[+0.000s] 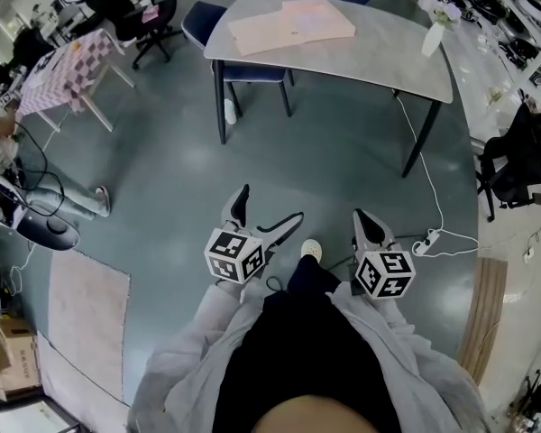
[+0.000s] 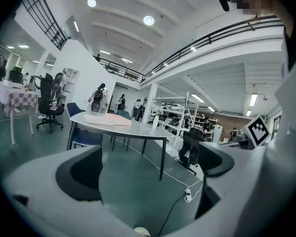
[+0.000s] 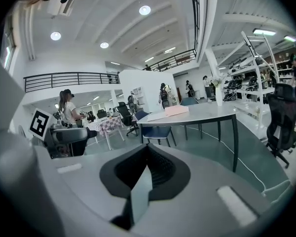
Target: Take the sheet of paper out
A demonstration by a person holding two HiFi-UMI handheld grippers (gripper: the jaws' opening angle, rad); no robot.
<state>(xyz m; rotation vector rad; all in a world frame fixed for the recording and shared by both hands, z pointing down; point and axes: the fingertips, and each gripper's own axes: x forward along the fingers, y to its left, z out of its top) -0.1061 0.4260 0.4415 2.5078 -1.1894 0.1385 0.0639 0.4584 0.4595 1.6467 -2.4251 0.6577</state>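
Claws hold nothing: left claw (image 2: 148, 171) spread wide, right claw (image 3: 144, 176) closed (only its own view tells).

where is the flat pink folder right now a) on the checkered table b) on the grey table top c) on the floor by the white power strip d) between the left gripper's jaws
B: the flat pink folder lies on the grey table top, far ahead of the person.

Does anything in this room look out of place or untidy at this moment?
Only one thing: a thin white cable trails loose over the grey-green floor from the grey table to a white power strip near the person's white shoe, where one might trip. Nothing looks spilled or damaged.
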